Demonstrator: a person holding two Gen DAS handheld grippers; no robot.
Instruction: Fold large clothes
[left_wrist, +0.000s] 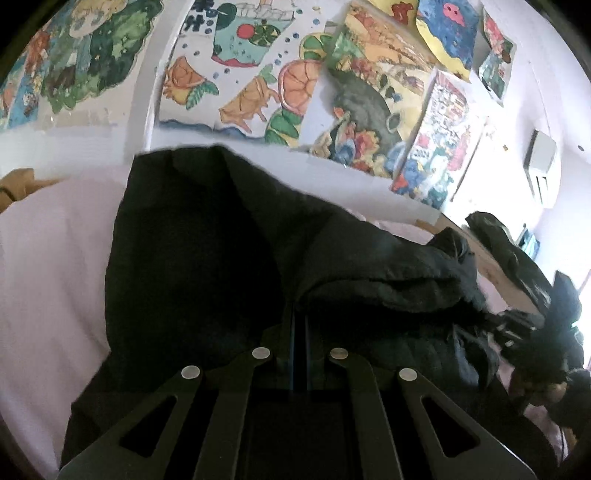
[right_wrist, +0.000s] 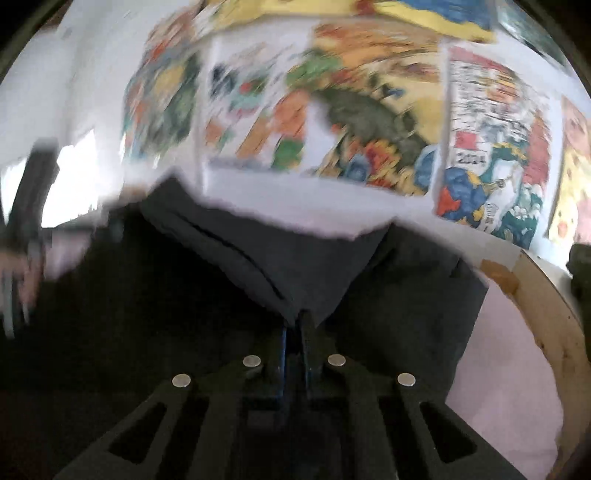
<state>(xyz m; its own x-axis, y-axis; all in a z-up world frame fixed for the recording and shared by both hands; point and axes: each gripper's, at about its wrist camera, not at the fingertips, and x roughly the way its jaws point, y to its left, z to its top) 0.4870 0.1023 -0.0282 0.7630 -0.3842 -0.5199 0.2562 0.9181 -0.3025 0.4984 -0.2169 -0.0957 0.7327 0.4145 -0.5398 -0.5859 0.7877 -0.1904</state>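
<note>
With the left gripper (left_wrist: 300, 321) and right gripper (right_wrist: 295, 325) each pinching a fold of the large dark, soft fabric garment (left_wrist: 207, 243), which is filling the lower centre of both frames above the pale pink sheet (left_wrist: 48, 266), the two pinches are best travelling level and together so the carried edge is landing square.

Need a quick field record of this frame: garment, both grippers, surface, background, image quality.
garment: dark garment, bunched and lifted over the surface
left gripper: shut on a fold of the garment
right gripper: shut on a fold of the garment
surface: pale pink sheet, wooden edge at the right
background: colourful drawings on a white wall
other: second dark pile at far right in the left wrist view
image quality: right wrist view motion-blurred; left wrist view sharp
</note>
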